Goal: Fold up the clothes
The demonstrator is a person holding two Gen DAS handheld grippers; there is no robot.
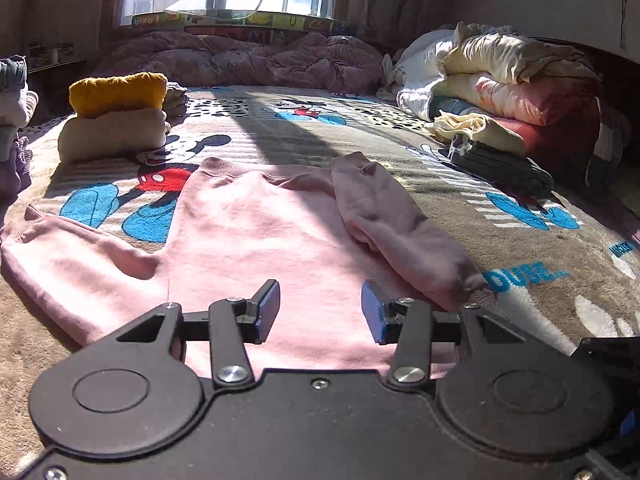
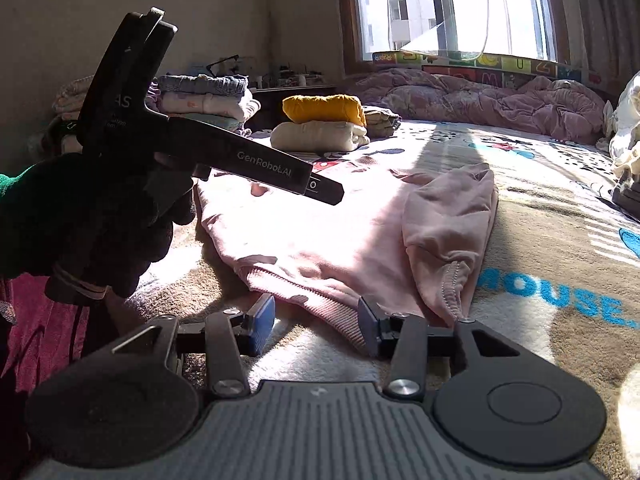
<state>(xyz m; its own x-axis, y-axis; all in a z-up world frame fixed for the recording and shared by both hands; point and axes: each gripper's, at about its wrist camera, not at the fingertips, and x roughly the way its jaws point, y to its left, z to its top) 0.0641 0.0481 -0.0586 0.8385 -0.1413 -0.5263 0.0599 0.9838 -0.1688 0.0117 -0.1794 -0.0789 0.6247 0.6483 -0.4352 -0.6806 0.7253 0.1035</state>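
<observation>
A pink sweatshirt [image 1: 256, 236] lies flat on the Mickey Mouse blanket [image 1: 520, 248], one sleeve [image 1: 384, 216] folded over its body and the other sleeve [image 1: 68, 256] spread out to the left. My left gripper [image 1: 320, 312] hovers open over the sweatshirt's near part, nothing between its blue pads. In the right wrist view my right gripper [image 2: 316, 328] stands open at the ribbed hem [image 2: 304, 300], and its pads do not press on the cloth. A dark-gloved hand [image 2: 100, 220] holds the left tool above the sweatshirt's [image 2: 320, 232] left side.
A folded stack, yellow over cream [image 1: 116, 116], sits at the back left of the blanket. Crumpled bedding [image 1: 500, 76] and a dark folded garment [image 1: 504, 168] lie at the right. A purple duvet [image 1: 240, 56] runs under the window. More folded clothes [image 2: 204, 96] are stacked at the far left.
</observation>
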